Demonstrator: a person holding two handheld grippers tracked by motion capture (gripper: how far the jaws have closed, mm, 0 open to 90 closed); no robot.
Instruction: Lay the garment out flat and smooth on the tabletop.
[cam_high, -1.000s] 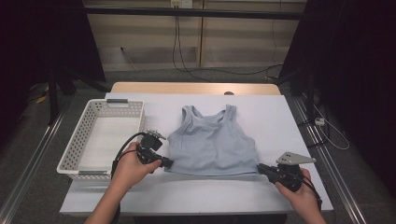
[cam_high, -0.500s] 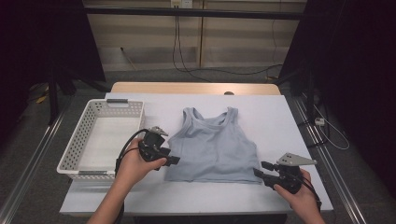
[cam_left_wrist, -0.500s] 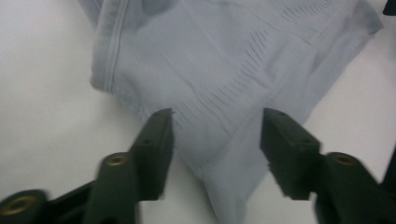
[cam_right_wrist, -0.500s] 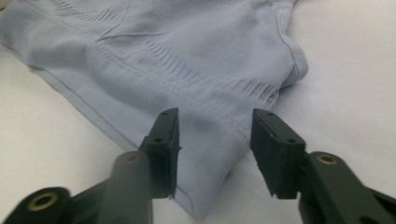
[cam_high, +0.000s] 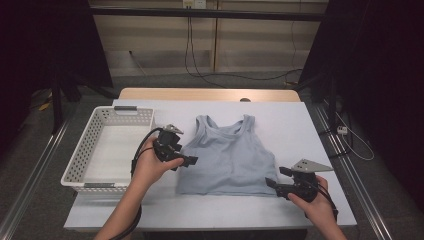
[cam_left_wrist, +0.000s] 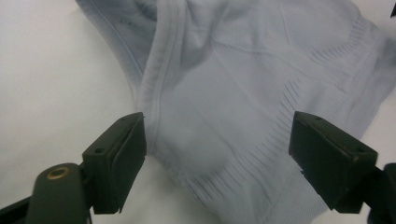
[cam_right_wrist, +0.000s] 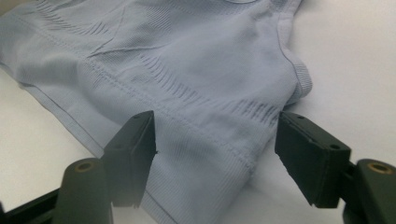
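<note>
— High view first: where did the top sit against each pair of tongs?

— Nearest, the right tongs (cam_high: 272, 183) stood released at the bottom-right hem corner of the tank top (cam_high: 227, 157). Farther in, the left tongs (cam_high: 189, 160), also released, met its left side seam.

— And its long axis?

— Hem toward the person, straps away, flat on the surface (cam_high: 300, 130); each hand equally near its own edge.

Showing pale blue-grey: tank top (cam_high: 227, 160), with darker ribbed stripes banding near its hem. Looking white beneath the tank top: bench (cam_high: 300, 130). Appearing white and perforated, left of the tank top: basket (cam_high: 85, 155). Showing black beside the tank top: left tool (cam_high: 186, 161) and right tool (cam_high: 272, 184), the latter carrying a grey plate.
</note>
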